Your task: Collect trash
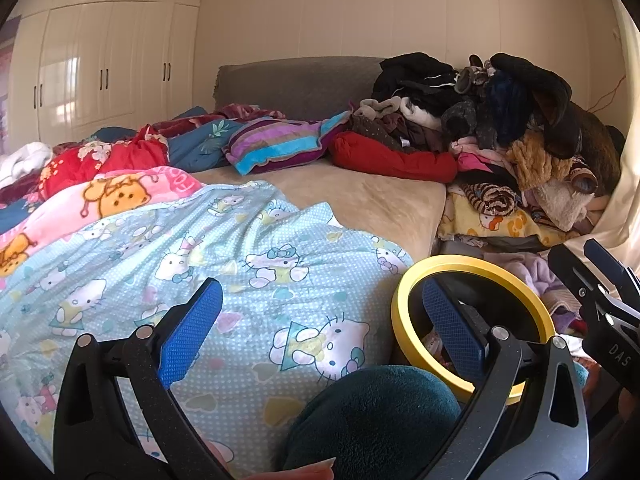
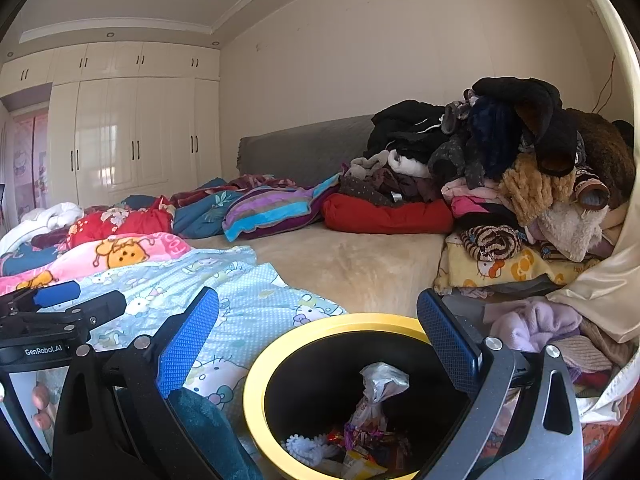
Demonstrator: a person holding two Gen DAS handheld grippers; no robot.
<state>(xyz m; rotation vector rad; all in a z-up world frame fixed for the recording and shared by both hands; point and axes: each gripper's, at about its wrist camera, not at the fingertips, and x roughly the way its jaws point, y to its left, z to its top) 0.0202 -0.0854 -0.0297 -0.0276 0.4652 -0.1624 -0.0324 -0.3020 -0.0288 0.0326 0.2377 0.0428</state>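
Note:
A black trash bin with a yellow rim stands beside the bed, below my right gripper, which is open and empty above it. Inside lie a crumpled clear plastic bag, colourful wrappers and a white scrap. In the left wrist view the same bin's rim sits at the lower right, behind my right finger. My left gripper is open and empty over the Hello Kitty blanket. The right gripper's body shows at the right edge.
The bed carries blankets, a striped pillow, a red cushion and a tall heap of clothes on the right. White wardrobes stand at the back left. A teal plush sleeve lies below the left gripper.

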